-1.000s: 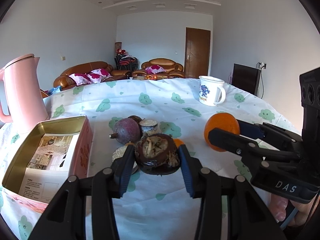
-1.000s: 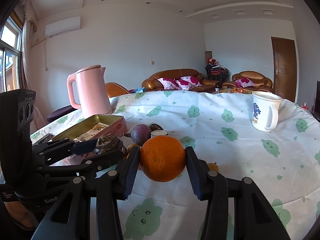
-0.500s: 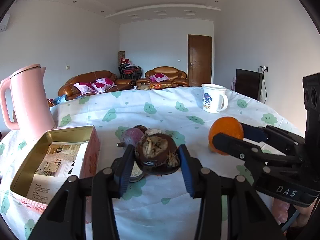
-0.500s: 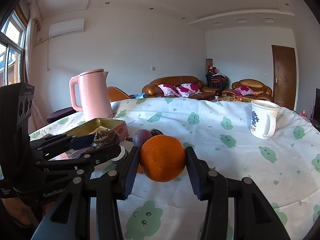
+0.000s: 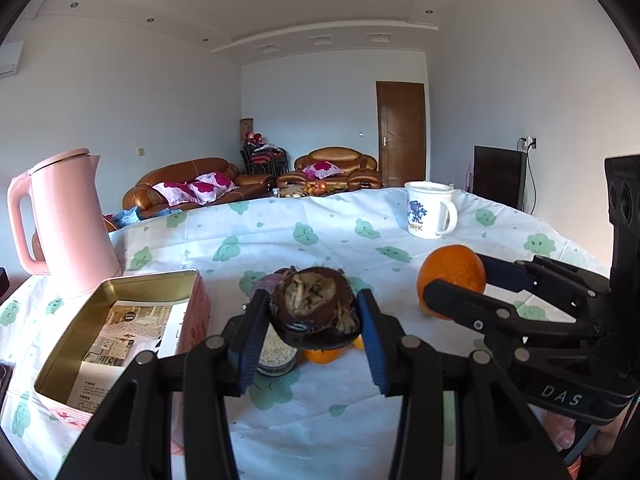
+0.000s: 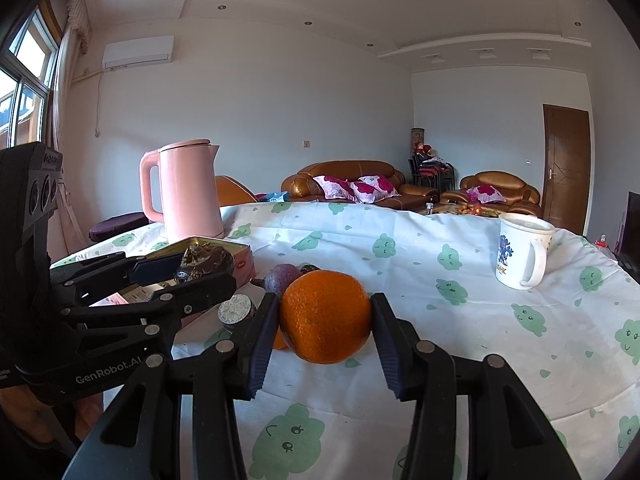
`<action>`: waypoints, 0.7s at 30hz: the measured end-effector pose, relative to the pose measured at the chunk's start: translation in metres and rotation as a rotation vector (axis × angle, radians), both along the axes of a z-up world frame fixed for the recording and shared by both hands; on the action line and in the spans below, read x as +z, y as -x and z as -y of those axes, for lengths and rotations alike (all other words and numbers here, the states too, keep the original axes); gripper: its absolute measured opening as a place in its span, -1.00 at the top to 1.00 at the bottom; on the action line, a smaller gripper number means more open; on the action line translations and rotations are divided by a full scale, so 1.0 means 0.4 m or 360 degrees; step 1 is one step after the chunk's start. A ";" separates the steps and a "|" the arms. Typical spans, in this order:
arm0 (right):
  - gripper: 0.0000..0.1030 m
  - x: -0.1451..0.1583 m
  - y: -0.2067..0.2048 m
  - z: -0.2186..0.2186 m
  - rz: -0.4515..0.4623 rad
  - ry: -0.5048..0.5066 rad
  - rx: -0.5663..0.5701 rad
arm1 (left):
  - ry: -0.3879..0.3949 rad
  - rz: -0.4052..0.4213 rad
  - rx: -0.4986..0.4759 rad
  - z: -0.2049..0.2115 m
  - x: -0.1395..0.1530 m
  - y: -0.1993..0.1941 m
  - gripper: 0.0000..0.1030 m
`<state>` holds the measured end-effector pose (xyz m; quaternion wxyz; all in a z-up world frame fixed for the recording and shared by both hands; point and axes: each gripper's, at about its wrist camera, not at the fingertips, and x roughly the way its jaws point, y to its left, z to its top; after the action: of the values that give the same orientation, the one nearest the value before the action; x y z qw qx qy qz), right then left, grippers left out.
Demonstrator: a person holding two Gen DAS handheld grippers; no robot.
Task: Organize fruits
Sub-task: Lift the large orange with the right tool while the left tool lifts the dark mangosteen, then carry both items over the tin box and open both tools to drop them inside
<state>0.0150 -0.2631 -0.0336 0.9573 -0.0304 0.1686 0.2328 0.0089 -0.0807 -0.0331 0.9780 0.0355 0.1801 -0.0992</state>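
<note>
— Orange (image 6: 325, 316) squeezed tight in right gripper (image 6: 325, 322), up above tablecloth (image 6: 460, 320).
— Dark brown fruit (image 5: 314, 306) pinched in left gripper (image 5: 314, 320), near right of gold tin (image 5: 120, 320).

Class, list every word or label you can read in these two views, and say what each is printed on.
"DAS": right gripper, on its body.
"GenRobot.AI": left gripper, on its body.
"HK", end of a partly hidden word: mug.
Leaflet in the tin: print too small to read.
</note>
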 end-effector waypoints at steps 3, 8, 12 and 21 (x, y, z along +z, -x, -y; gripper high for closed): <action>0.06 0.002 0.001 -0.007 0.0005 0.0015 0.0007 | -0.0007 0.0026 0.0011 -0.003 0.006 0.004 0.11; 0.06 0.011 0.004 -0.020 0.0018 0.0037 0.0016 | -0.0020 0.0065 0.0044 -0.014 0.015 0.008 0.11; 0.06 0.018 0.007 -0.026 0.0034 0.0047 0.0012 | -0.0018 0.0076 0.0073 -0.025 0.019 0.005 0.11; 0.06 0.038 0.011 -0.046 0.0073 0.0077 0.0019 | -0.0054 0.0135 0.0131 -0.039 0.030 0.012 0.11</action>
<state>0.0106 -0.2448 -0.0183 0.9586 -0.0597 0.1518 0.2336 0.0041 -0.0650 -0.0211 0.9873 0.0488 0.1413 -0.0541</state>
